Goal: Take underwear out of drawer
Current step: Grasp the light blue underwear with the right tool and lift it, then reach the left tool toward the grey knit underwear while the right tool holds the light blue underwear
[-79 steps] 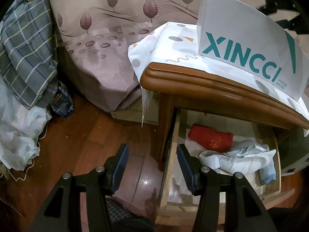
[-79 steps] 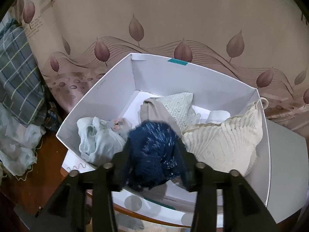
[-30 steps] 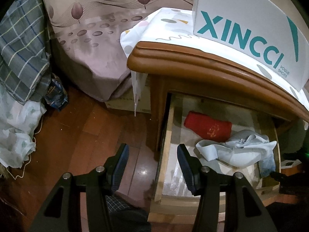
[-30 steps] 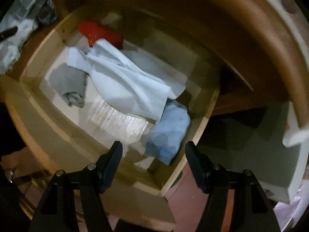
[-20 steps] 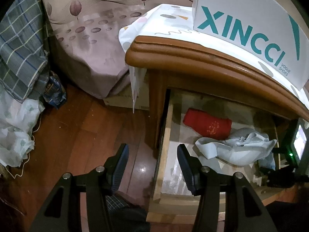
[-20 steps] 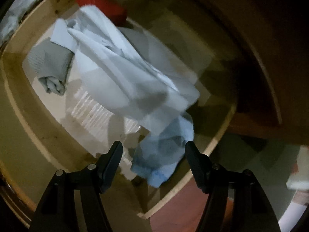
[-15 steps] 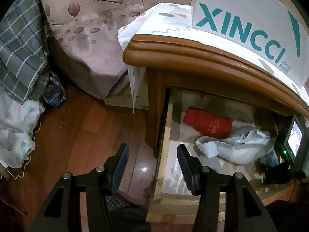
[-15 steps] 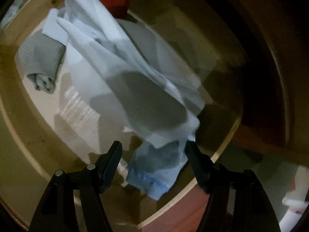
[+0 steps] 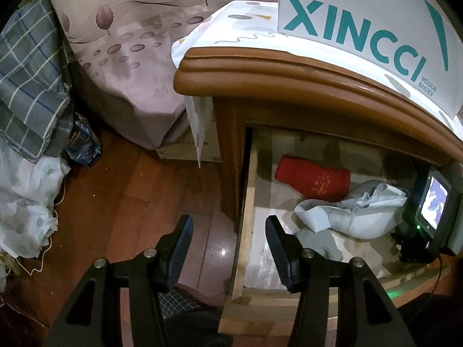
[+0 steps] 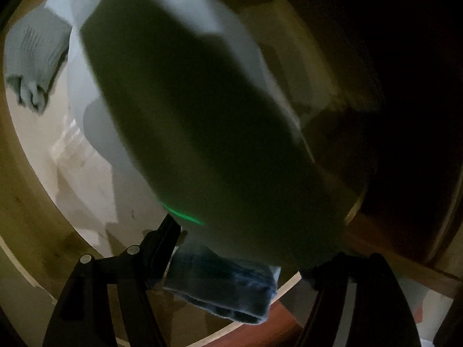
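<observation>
Underwear lies in the open drawer (image 9: pixel 249 173) of a wooden nightstand (image 9: pixel 289 86), four pieces that I can count. A red folded piece (image 9: pixel 312 180) sits toward the back. A pale blue-white crumpled piece (image 9: pixel 356 214) is heaped in front of it, the two touching. In the right wrist view a grey rolled piece (image 10: pixel 31 66) lies at the left of the drawer, and a blue folded piece (image 10: pixel 225 286) lies at the front edge, partly under the pale one.

The right gripper (image 10: pixel 240 248) is down inside the drawer, its two fingers standing apart on either side of the blue piece and the hanging edge of the pale cloth. The view is dark and blurred; I cannot tell whether the pads press on anything.

The left gripper (image 9: pixel 228 243) hangs over the drawer's left side and the wood floor (image 9: pixel 130 202), jaws partly open, holding nothing.

One white shoebox (image 9: pixel 361 23) stands on a patterned cloth (image 9: pixel 231 26) on the nightstand. A bed (image 9: pixel 139 57) is beside it, with one plaid cloth (image 9: pixel 29 86) at far left.
</observation>
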Demonstrator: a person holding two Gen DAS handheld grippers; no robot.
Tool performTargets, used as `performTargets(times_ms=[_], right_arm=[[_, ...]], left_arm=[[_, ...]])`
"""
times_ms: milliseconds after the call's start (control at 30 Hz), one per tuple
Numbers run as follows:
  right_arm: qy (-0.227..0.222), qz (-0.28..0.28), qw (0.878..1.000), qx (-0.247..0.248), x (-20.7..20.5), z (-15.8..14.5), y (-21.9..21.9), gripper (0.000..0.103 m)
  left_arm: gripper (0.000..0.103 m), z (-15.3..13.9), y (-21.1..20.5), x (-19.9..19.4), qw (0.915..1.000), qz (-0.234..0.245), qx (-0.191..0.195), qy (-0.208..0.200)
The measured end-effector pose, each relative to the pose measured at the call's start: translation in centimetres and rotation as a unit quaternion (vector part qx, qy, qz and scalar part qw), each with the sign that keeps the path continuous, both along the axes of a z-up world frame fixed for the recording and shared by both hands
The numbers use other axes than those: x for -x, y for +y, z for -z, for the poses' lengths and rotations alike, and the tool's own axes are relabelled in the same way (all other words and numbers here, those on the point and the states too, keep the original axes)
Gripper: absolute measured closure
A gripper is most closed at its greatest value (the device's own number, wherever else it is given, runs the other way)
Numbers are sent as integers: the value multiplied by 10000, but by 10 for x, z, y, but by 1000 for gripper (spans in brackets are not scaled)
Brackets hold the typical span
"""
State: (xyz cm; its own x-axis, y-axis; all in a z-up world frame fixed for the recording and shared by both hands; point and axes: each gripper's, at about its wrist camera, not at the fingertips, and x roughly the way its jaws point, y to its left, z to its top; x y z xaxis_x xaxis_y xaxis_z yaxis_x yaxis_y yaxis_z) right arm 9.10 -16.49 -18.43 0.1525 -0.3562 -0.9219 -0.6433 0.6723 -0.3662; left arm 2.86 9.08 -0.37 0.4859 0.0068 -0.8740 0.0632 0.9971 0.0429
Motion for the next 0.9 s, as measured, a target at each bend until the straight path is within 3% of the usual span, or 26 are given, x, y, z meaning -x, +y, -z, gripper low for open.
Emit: performTargets(times_ms=[133,300,533,700,900], right_arm=[[-175,-168,9993,268,7,2,6,47],[-235,32,9994,249,15,-7,8,58],[-94,955,9937,-575,35,-37,-2,60],[-219,2006,9649,-1682,47,-72,-28,60],[-746,2928,9160,-2640,66,-107,-48,60]], left_arm=[[50,0,0,0,10000,0,30,5],[50,1,1,0,10000,10,39,29],[50,6,1,-2,9996,14,198,177],[50,13,-3,-4,9989,67,280,375],[50,18,-11,-2,9985,202,153,495]])
